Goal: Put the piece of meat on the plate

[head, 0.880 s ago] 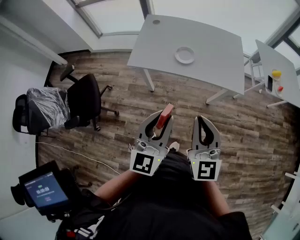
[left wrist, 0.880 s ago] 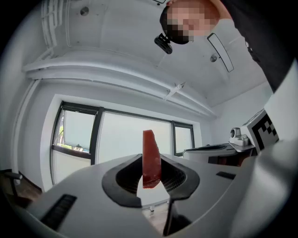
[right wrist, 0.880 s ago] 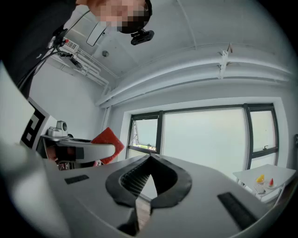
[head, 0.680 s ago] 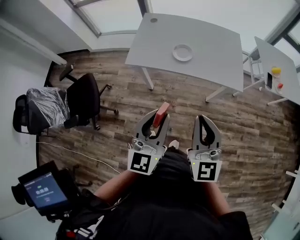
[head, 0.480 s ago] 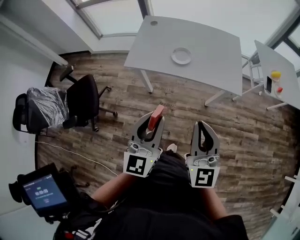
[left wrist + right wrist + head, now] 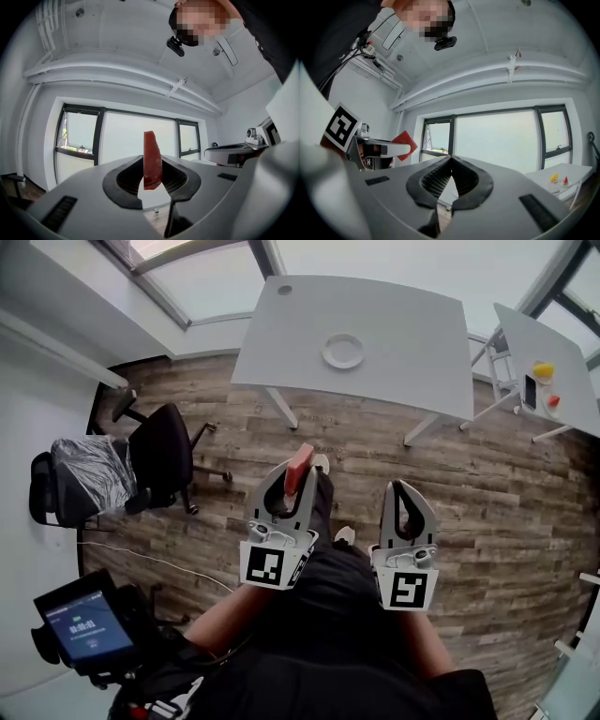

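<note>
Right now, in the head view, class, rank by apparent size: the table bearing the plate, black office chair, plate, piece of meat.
1. table bearing the plate
2. black office chair
3. plate and piece of meat look alike; meat is nearer the camera, so unranked.

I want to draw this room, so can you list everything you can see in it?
big table: one, pale grey, across the floor from the person
plate: one, white, on the big table
side table: one, pale grey, far right
small yellow thing: one, on the side table
small red thing: one, on the side table
office chairs: two, black, at the left; one is wrapped in plastic
screen device: one, black with a blue screen, lower left
floor: brown wood planks
piece of meat: one, red, between the left gripper's jaws
left gripper: one, grey, shut on the meat
right gripper: one, grey, shut, holding nothing
</note>
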Motion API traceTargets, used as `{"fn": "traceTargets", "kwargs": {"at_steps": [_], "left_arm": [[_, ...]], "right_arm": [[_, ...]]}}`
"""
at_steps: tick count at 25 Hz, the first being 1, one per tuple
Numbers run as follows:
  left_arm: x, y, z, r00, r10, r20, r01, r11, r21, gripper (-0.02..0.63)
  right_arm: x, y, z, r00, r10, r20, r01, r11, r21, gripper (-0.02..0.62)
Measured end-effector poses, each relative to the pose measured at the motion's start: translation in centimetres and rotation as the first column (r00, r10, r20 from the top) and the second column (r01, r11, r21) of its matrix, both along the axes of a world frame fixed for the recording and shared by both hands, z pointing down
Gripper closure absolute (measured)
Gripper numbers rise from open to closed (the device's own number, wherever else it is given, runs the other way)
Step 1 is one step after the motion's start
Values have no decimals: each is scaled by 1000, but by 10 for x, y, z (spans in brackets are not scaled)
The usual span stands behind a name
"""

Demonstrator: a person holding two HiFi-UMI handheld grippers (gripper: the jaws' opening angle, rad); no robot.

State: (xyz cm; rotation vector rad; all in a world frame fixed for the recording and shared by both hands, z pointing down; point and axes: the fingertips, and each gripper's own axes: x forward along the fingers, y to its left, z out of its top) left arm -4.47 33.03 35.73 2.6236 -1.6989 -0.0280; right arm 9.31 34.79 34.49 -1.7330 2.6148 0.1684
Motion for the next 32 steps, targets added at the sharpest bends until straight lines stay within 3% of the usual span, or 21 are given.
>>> {"fn": "traceTargets", "kwargs": {"at_steps": [4, 11, 19, 24, 32], "left_arm": [[17, -22, 3, 1000, 17, -1, -17, 1000, 4, 511], [14, -77, 9, 1000, 19, -17, -19, 1000, 1, 511], [-5, -157, 14, 999, 11, -33, -12, 999, -32, 511], [-38, -232, 11, 1000, -3, -28, 1, 998, -57, 511], [-38, -254, 5, 999, 28, -41, -29, 999, -30, 511]], "right_arm": [[15, -21, 7, 1000, 11, 20, -11, 1000, -21, 591], [10, -79, 9, 1000, 16, 27, -15, 999, -30, 591], [-5, -169, 15, 999, 3, 40, 1, 995, -103, 591], [-33, -248, 9, 1000, 7, 21, -4, 992, -123, 591], [-42, -267, 3, 1000, 15, 16, -13, 995, -100, 591]]}}
